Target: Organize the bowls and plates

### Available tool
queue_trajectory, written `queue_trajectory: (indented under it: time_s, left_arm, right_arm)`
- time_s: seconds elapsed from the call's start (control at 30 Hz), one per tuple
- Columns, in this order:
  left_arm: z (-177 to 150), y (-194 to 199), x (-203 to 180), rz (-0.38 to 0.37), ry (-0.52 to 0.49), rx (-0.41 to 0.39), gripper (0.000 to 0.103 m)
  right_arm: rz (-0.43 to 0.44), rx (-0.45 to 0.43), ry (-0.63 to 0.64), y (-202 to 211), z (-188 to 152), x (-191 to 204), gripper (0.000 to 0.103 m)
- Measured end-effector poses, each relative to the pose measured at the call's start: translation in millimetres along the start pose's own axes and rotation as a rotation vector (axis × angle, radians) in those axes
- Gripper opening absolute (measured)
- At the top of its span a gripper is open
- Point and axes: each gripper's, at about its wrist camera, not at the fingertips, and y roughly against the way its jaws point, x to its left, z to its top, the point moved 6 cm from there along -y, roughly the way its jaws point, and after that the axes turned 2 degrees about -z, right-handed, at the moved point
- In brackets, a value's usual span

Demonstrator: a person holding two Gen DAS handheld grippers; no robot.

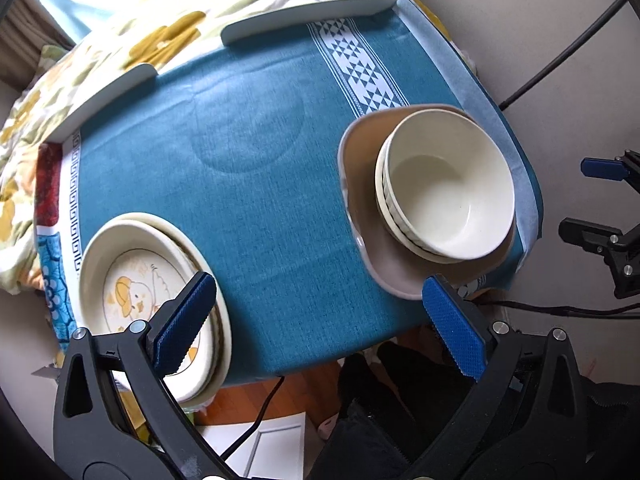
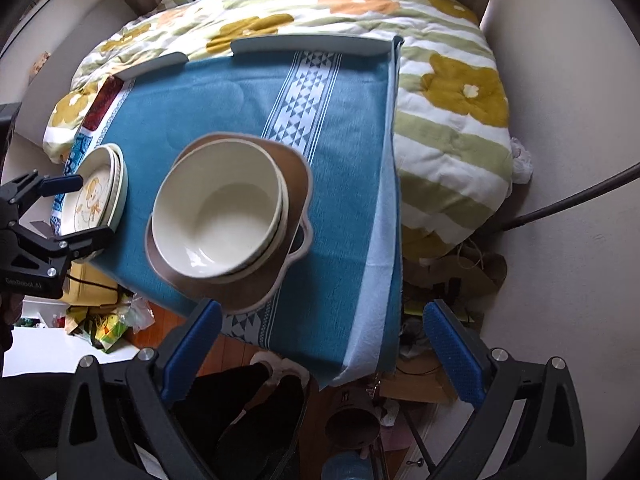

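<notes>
Left wrist cam: above near-left corner of tabletop (image 1: pixel 256 184), looks down and fwd across blue cloth toward far rail; left claw (image 1: pixel 320 324) fills bottom of frame, plate stack (image 1: pixel 120 264) just under its left finger. Right claw (image 1: pixel 600 204) seen at right edge.

Right wrist cam: higher, over near-right edge, faces down and fwd; right claw (image 2: pixel 324 352) at bottom, bowls (image 2: pixel 218 216) close below. Left claw (image 2: pixel 72 208) at left edge.

Shared: tabletop, plate stack (image 2: pixel 100 196), bowls (image 1: pixel 444 184), quilt (image 2: pixel 448 92) behind.
</notes>
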Motion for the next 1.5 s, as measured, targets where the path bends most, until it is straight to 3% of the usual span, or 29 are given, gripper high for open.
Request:
queue_trajectory:
  time_s: [0.17,0.3,0.43,0.57,0.7,0.77,0.8,0.9,0.97,1.0,1.17,1.5]
  left_arm:
    - [1,-28,-6,-0.018,-0.050,0.076,0.102]
    - [4,-45,-11,-0.041,-0.081,0.119,0.099]
    - [6,-62,-15,-0.073,-0.094,0.167,0.088]
    - [6,-79,-21,-0.084,-0.114,0.199,0.076]
    - [5,-97,-24,-0.099,-0.113,0.214,0.073]
    - [5,-102,-28,-0.142,-0.109,0.210,0.056]
    - [6,-102,-29,-0.143,-0.117,0.194,0.056]
    - [9,-101,-35,-0.129,-0.171,0.158,0.033]
    - [11,-101,-39,-0.172,-0.168,0.152,0.015]
    - [14,-101,-42,-0.191,-0.167,0.149,0.014]
    - [17,-100,-54,-0.123,-0.244,0.113,0.014]
    - [25,-87,-55,-0.114,-0.234,0.048,0.014]
  right_arm:
    - [0.020,0.089,0.028,-30,-2,11,0.099]
    - [0.017,0.136,0.058,-45,3,16,0.079]
    - [0.031,0.186,0.071,-59,6,18,0.060]
    - [0.064,0.217,0.056,-75,6,20,0.051]
    - [0.108,0.213,0.023,-90,5,20,0.042]
    - [0.129,0.201,0.002,-96,4,20,0.039]
    - [0.143,0.189,-0.004,-96,3,21,0.035]
    - [0.173,0.157,-0.001,-96,2,26,0.024]
    - [0.194,0.150,0.016,-98,1,33,0.017]
    - [0.184,0.145,0.030,-98,1,37,0.017]
    - [0.171,0.104,0.066,-96,-4,42,0.017]
    - [0.165,0.061,0.097,-93,1,34,0.017]
